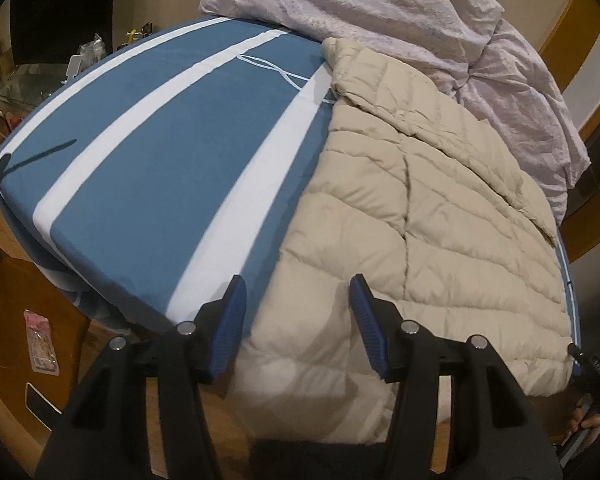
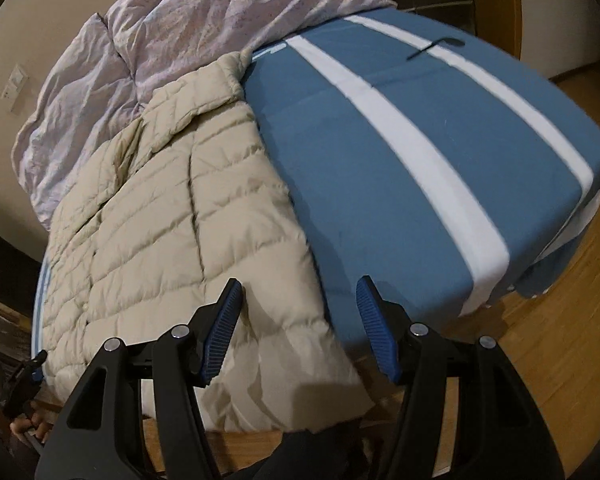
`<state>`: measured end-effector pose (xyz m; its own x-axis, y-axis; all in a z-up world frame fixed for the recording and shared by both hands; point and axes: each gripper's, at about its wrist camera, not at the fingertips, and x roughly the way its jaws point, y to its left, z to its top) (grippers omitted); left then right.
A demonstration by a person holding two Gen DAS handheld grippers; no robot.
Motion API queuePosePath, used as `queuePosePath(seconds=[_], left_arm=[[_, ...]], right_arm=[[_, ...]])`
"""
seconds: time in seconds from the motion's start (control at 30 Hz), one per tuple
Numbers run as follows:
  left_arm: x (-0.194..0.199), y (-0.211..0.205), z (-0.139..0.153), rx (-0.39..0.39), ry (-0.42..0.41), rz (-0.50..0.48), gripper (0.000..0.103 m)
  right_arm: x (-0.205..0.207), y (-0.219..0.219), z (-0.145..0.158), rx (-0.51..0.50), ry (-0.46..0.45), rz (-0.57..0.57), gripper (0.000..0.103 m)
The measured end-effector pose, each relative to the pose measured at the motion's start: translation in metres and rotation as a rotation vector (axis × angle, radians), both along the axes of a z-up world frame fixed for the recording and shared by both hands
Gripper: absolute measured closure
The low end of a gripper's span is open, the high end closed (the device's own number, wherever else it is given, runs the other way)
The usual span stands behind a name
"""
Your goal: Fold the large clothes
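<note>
A beige quilted puffer coat (image 1: 432,216) lies spread on a bed with a blue sheet with white stripes (image 1: 148,168). Its hem hangs over the near bed edge. It also shows in the right wrist view (image 2: 172,216). My left gripper (image 1: 298,292) is open and empty, hovering above the coat's near hem. My right gripper (image 2: 300,294) is open and empty, over the coat's right edge where it meets the blue sheet (image 2: 420,152). Each gripper shows at the edge of the other's view, the right gripper (image 1: 592,376) and the left gripper (image 2: 28,376).
A crumpled lilac duvet (image 1: 380,12) is heaped at the far end of the bed, also in the right wrist view (image 2: 180,20). Wooden floor (image 2: 560,340) surrounds the bed. A glass-topped table with clutter (image 1: 40,76) stands far left. A pink packet (image 1: 42,344) lies on a wooden surface.
</note>
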<state>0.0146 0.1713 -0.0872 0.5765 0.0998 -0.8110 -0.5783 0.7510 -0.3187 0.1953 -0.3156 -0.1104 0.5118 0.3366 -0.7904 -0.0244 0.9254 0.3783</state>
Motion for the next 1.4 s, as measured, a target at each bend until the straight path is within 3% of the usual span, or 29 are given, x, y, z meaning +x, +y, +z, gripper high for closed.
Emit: queuePosePath(seconds=[0.1,0.27,0.43,0.57,0.67,0.77,1.03,1.4], left_arm=[[-0.005,-0.007,0.000,-0.004,-0.012,-0.007,0.054],[-0.013,-0.017,-0.002,-0.023,-0.032,-0.013,0.061],[-0.020,-0.021,-0.004,-0.054,-0.048,-0.002,0.067],[-0.021,-0.024,-0.005,-0.069,-0.045,-0.001,0.085],[-0.018,-0.025,0.001,-0.068,-0.050,-0.011,0.095],[-0.014,-0.025,0.012,-0.051,-0.069,-0.020,0.099],[0.006,-0.005,0.041,-0.014,-0.116,0.017,0.099],[0.085,0.030,0.080,0.025,-0.167,0.034,0.099]], right_arm=[[-0.008,0.003,-0.001,0.020,-0.007,0.036,0.044],[-0.015,0.011,-0.002,0.053,-0.010,0.092,0.067],[-0.018,0.009,-0.005,0.098,0.003,0.095,0.081],[-0.017,0.009,-0.003,0.122,0.006,0.091,0.092],[-0.013,0.010,0.002,0.125,-0.006,0.093,0.095],[-0.008,0.011,0.009,0.135,-0.022,0.092,0.096],[0.021,0.016,0.035,0.170,-0.075,0.080,0.096],[0.095,0.037,0.068,0.194,-0.127,0.072,0.096]])
